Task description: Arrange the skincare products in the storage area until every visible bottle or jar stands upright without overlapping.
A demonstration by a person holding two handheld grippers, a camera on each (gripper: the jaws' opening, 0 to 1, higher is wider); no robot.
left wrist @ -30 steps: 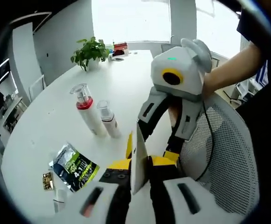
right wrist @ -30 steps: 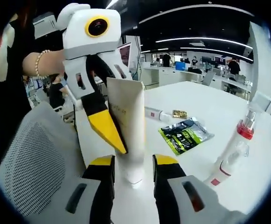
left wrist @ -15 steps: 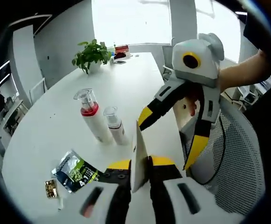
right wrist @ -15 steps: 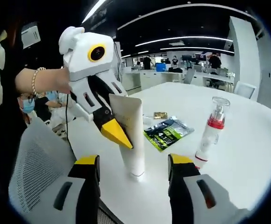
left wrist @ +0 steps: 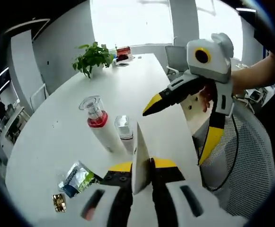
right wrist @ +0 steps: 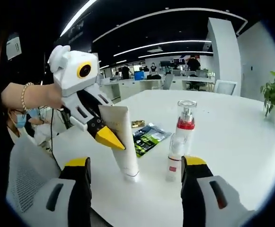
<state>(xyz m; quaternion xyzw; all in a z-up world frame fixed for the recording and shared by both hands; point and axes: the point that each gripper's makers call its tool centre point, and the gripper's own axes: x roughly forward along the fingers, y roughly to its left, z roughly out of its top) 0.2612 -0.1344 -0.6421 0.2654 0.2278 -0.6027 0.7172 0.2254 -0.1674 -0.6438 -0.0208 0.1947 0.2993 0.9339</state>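
The flat crimped end of a white plastic tube [right wrist: 122, 142], standing cap-down on the round white table [right wrist: 232, 142], is pinched by the left gripper [right wrist: 110, 137]. The right gripper [left wrist: 180, 125] is spread wide, holding nothing, with a tall red-collared pump bottle [right wrist: 183, 130] and a small clear-capped bottle [left wrist: 125, 135] just right of the tube

Daylight blew out the tall rear windows [left wrist: 132, 21]; ceiling strip lights [right wrist: 175, 43] glowed; fisheye edges bent.

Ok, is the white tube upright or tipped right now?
Upright: the white tube stands cap-down on the table, its flat crimped end up, pinched by the left gripper.
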